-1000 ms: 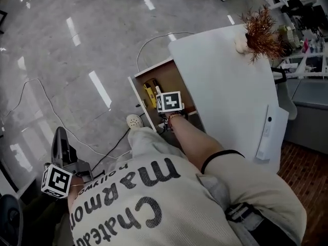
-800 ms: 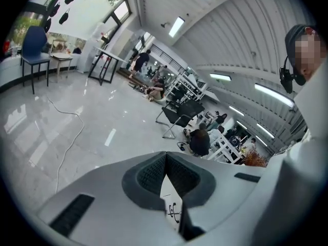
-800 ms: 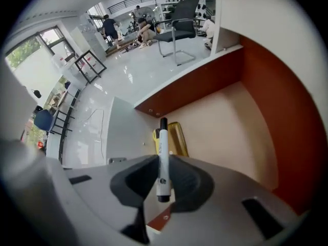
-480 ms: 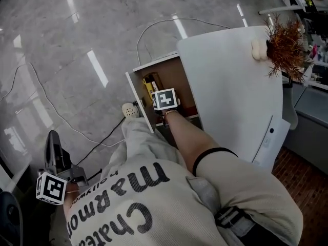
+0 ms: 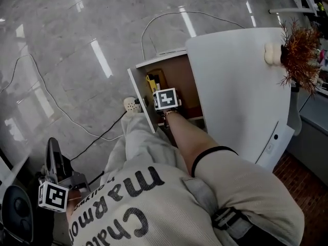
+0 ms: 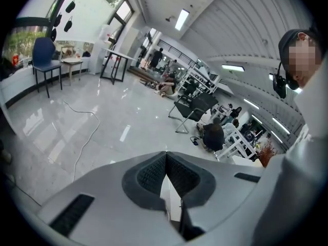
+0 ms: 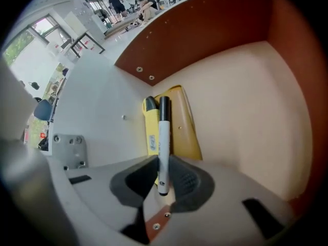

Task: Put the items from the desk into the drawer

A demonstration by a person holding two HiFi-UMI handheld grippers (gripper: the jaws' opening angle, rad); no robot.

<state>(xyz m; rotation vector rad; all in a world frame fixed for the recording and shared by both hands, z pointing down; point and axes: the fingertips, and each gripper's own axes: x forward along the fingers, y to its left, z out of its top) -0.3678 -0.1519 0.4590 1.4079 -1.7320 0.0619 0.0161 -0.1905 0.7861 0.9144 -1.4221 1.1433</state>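
Observation:
The open wooden drawer (image 5: 141, 96) juts out from the left side of the white desk (image 5: 241, 86). My right gripper (image 5: 166, 100) points straight down into it, shut on a white marker with a black cap (image 7: 163, 142) that hangs between the pads (image 7: 185, 181) above the drawer floor (image 7: 246, 122). Below the marker, by the drawer's left wall, lie a yellow pen-like item (image 7: 151, 132) and a mustard-coloured flat piece (image 7: 182, 132). My left gripper (image 5: 52, 145) hangs low at the person's left side over the floor, jaws together and holding nothing (image 6: 166, 163).
A dried reddish plant (image 5: 302, 50) and a small cream object (image 5: 271, 53) sit on the desk's far corner. A cable (image 5: 169, 15) runs across the glossy floor behind the drawer. The person's shoe (image 5: 131, 105) stands beside the drawer front.
My right gripper has sunk lower into the drawer with the marker still in it. The left gripper has dropped a little at the person's side.

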